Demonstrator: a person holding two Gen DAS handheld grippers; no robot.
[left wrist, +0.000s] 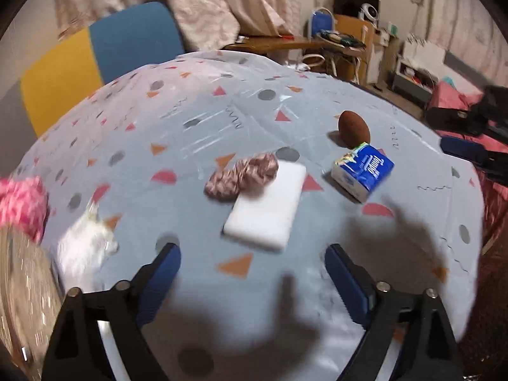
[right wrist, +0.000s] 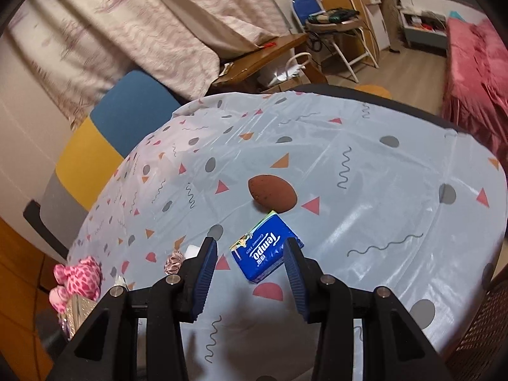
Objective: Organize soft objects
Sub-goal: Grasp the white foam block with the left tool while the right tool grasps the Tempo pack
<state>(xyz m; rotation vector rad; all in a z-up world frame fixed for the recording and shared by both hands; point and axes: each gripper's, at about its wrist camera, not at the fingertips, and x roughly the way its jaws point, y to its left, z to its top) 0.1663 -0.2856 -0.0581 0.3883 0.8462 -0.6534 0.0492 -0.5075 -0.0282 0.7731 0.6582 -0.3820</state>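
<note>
Hovering above the table (right wrist: pixel 365 171), the right gripper (right wrist: pixel 250 254) is spread around the Tempo tissue pack (right wrist: pixel 265 252) without touching it; the left gripper (left wrist: pixel 252 265), also spread and empty, faces the white sponge (left wrist: pixel 270 204) and pink scrunchie (left wrist: pixel 243 174). With the brown makeup sponge (right wrist: pixel 272 193) also loose, most sorting seems left.
</note>
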